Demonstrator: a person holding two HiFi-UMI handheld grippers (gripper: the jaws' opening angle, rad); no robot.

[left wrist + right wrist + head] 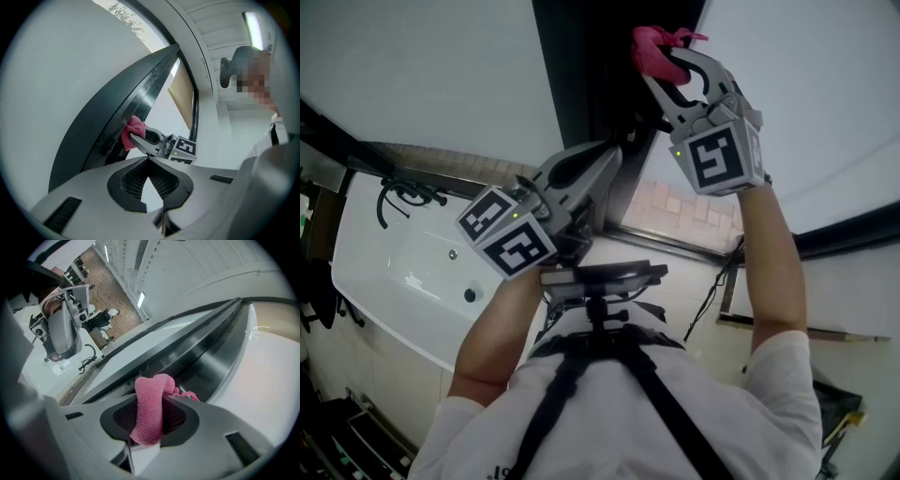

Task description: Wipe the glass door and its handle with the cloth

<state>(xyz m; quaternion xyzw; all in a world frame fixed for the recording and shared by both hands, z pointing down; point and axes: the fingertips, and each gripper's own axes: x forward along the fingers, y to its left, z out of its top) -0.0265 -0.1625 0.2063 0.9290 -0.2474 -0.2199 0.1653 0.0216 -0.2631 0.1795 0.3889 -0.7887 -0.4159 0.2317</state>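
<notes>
A pink cloth point(652, 47) is pressed against the dark upright frame point(581, 75) of the glass door, with my right gripper point(661, 67) shut on it. In the right gripper view the cloth point(150, 411) fills the gap between the jaws and touches the dark frame point(211, 348). My left gripper point(614, 155) is lower and to the left, its tips against the same frame, shut with nothing in it. In the left gripper view the jaws point(149, 158) meet at a point below the cloth point(132, 131). Frosted glass point(431, 66) lies on both sides of the frame. I cannot pick out the handle.
A white basin point(403, 272) with a black tap point(403, 197) stands at the left. A tiled floor point(684, 206) shows behind the frame. A cable point(722, 281) hangs at the right, and a chest-mounted device point(600, 277) sits below the grippers.
</notes>
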